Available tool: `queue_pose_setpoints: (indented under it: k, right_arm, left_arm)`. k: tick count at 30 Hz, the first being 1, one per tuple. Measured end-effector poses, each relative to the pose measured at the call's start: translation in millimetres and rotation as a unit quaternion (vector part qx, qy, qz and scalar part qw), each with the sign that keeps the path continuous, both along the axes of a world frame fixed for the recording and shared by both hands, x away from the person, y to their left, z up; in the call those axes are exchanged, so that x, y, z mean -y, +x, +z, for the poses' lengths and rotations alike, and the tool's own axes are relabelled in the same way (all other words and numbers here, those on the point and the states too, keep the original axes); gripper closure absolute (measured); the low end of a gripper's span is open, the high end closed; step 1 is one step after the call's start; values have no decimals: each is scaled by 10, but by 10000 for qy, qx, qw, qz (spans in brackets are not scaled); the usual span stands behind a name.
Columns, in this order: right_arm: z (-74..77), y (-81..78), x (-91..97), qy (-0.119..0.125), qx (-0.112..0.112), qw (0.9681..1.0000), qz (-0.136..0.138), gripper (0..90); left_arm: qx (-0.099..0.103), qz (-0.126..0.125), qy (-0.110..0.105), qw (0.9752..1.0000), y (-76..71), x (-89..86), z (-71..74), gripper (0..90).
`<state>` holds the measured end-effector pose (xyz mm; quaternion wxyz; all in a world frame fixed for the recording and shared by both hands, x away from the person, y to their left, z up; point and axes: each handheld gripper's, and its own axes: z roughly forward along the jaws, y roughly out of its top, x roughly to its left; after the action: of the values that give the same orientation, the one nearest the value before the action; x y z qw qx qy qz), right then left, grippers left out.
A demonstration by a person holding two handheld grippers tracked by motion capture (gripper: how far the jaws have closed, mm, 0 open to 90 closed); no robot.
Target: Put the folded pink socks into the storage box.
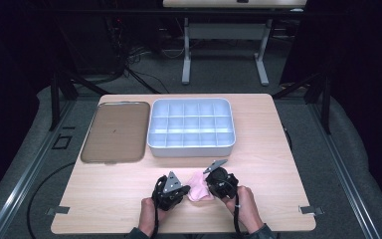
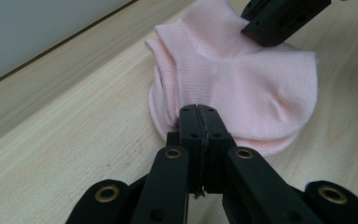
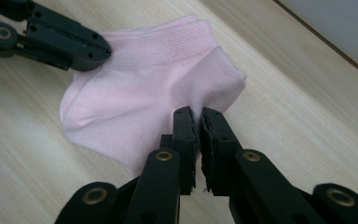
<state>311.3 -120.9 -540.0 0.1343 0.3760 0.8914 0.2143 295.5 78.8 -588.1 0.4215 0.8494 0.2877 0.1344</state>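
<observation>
**Pink sock pinched from both ends**

A pale wooden table (image 1: 104, 199) stands in a dark room, grey floor around it. Near its front edge the left gripper (image 2: 199, 112) is clamped on the rounded edge of a folded pink sock (image 2: 242, 88), jaws pressed flat together. The right gripper (image 3: 196, 115) bites the opposite edge, jaws almost closed on the cloth. The sock lies flat between the two, its long axis running roughly from one gripper to the other, ribbed cuff toward the left one. Beyond, a white divided bin (image 1: 192, 146) sits mid-table, a brown tray (image 1: 113, 132) just left of it.
</observation>
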Motion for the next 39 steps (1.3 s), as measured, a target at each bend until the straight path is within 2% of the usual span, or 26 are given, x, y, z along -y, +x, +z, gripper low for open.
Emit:
queue_pose_setpoints:
  k: [2, 4, 7, 10, 13, 17, 23, 29, 32, 35, 36, 39]
  right_arm:
    - [14, -4, -40, -118, 64, 9999, 32, 842]
    - [33, -2, -69, -134, 120, 9998, 87, 841]
    - [70, 4, -97, -135, 143, 9997, 148, 840]
    - [102, 6, -120, -28, 146, 9996, 254, 837]
    - [129, 16, -132, 123, 119, 9994, 299, 838]
    - [146, 66, -126, 468, -65, 9983, 330, 850]
    - [98, 156, -138, 1056, -325, 9934, 298, 855]
    - [66, 185, -171, 1324, -362, 9902, 263, 861]
    - [36, 196, -183, 1575, -373, 9866, 209, 865]
    - [-31, 233, -204, 1658, -368, 9853, 171, 867]
    - [-69, 248, -214, 1687, -449, 9845, 162, 866]
    - [-107, 248, -199, 1734, -414, 9838, 208, 851]
  left_arm:
    - [16, -17, 9, 10000, 0, 3, 1, 890]
    - [1, -6, -9, 10000, 2, 4, 0, 889]
    - [-5, 3, -6, 10000, 5, 5, 0, 889]
    - [-24, 6, -11, 10000, 5, 5, 0, 889]
    - [-27, 7, -12, 10000, 6, 5, 0, 889]
    - [-32, 0, -11, 10000, 8, 4, 0, 889]
    - [-55, -4, -8, 10000, 13, 2, 1, 890]
    - [-59, -3, -8, 10000, 14, 2, 1, 891]
    - [-65, -1, -11, 10000, 14, 2, 1, 891]
    - [-76, 1, -25, 10000, 20, -1, 0, 892]
    - [-73, 1, -20, 10000, 19, 0, 0, 892]
    - [-72, 1, -16, 10000, 19, 0, 0, 893]
